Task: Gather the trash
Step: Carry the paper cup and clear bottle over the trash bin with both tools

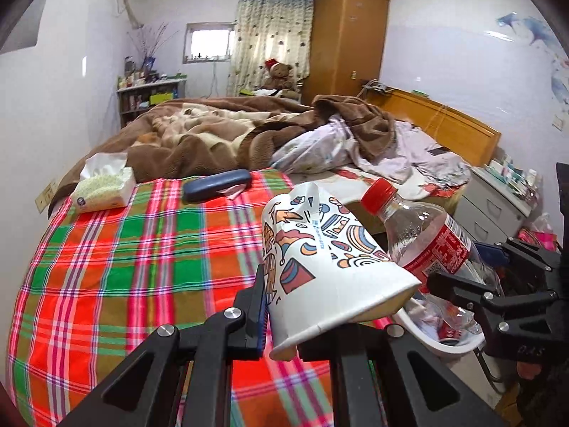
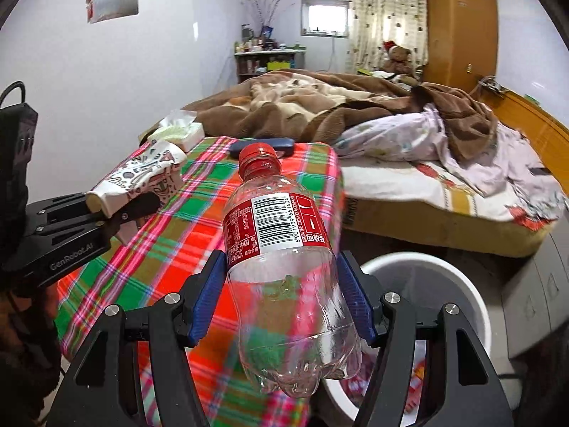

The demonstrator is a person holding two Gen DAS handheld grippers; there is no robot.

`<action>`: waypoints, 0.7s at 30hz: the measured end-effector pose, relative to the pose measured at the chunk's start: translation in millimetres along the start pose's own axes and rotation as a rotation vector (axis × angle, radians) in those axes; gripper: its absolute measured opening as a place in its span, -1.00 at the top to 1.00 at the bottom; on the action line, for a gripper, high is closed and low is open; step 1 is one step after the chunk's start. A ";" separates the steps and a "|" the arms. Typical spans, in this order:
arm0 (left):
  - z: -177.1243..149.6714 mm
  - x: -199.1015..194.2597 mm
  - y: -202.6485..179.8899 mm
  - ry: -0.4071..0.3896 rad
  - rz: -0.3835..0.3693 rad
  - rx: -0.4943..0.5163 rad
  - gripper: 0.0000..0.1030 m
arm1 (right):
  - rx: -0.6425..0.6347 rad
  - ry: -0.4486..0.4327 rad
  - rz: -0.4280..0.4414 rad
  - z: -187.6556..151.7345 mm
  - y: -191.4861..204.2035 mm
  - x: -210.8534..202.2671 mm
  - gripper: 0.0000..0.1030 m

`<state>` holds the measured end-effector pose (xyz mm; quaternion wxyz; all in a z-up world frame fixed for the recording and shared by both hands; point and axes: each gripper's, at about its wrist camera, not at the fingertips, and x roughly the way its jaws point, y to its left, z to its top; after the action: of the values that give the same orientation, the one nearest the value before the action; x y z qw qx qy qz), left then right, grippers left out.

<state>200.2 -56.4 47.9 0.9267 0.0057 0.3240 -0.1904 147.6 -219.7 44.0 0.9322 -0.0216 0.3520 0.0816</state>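
Plastic bottle (image 2: 284, 267) clamped in the right gripper (image 2: 281, 299), squashed paper cup (image 1: 320, 267) pinched in the left gripper (image 1: 284, 323), both near the white bin (image 2: 462, 284), so next I'd guess drop them in.

My cup (image 1: 320, 267) left of my bottle (image 2: 284, 267), bin (image 2: 458, 284) under bottle, tissues (image 1: 103, 188) and case (image 1: 215, 185) on bed (image 1: 124, 267) ahead.
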 end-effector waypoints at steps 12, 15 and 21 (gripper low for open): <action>-12.2 -2.1 -79.8 0.004 -0.134 0.077 0.77 | 0.115 0.002 -0.127 -27.9 -56.2 -19.9 -0.26; -15.4 4.9 -99.3 0.019 -0.171 0.096 0.77 | 0.159 0.012 -0.171 -35.3 -74.4 -21.1 -0.26; -23.4 27.7 -140.7 0.067 -0.232 0.137 0.77 | 0.223 0.054 -0.228 -49.1 -100.1 -12.5 -0.26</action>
<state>155.9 -193.4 28.6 0.8846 0.0376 0.3394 -0.3178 123.0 -324.9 13.7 0.9222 0.0399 0.3792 -0.0649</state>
